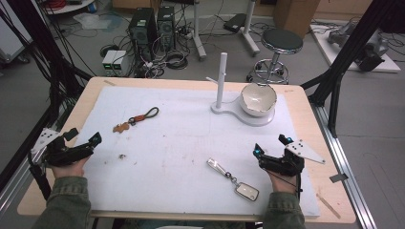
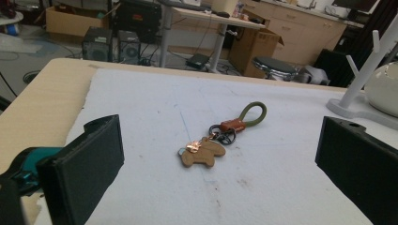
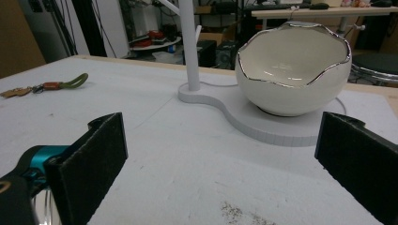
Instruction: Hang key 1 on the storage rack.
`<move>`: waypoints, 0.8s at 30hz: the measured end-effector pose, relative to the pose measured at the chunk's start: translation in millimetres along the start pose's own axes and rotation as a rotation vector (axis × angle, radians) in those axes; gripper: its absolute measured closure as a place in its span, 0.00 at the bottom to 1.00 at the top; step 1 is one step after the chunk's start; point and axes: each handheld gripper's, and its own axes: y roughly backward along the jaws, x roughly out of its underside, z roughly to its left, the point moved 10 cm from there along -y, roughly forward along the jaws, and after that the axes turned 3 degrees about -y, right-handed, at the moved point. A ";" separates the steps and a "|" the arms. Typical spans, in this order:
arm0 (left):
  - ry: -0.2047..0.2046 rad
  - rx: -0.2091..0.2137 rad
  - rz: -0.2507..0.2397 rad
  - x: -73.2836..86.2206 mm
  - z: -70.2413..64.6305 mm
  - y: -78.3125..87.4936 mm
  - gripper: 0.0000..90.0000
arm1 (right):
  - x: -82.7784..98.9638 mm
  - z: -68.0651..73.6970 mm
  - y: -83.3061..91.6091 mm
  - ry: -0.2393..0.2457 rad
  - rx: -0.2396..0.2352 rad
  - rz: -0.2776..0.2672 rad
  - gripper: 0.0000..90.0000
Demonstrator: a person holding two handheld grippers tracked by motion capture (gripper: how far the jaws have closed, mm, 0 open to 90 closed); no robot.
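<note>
Keychain (image 2: 220, 138) lies ahead of left tool (image 2: 216, 164), apart; both tools wide open, empty; right tool (image 3: 220, 164) faces bowl (image 3: 293, 70).

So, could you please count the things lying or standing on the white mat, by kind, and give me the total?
Keychains: 2, the brown keychain with a green loop and the silver keychain
Stands: 1, the white stand with a peg post
Bowls: 1, the white eggshell-shaped bowl, sitting on the stand's base
Total: 4
</note>
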 end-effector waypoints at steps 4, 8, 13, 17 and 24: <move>0.034 -0.002 0.011 0.2 3.7 -1.5 0.02 | 0.7 0.4 -1.0 -0.002 0.000 0.004 0.02; 0.016 0.008 0.043 -1.9 1.0 -6.3 0.02 | -0.2 -0.5 -2.1 -0.002 0.001 -0.003 0.02; -0.047 0.033 0.074 -6.9 -10.1 -16.3 0.02 | -0.3 -0.5 -2.3 -0.004 -0.002 -0.004 0.02; -0.069 0.048 0.110 -3.1 -15.0 -25.7 0.02 | -1.0 0.1 -1.7 -0.003 -0.005 -0.008 0.02; -0.148 0.042 0.134 -8.9 -18.6 -31.5 0.02 | -0.3 0.9 -1.8 0.001 -0.006 -0.003 0.02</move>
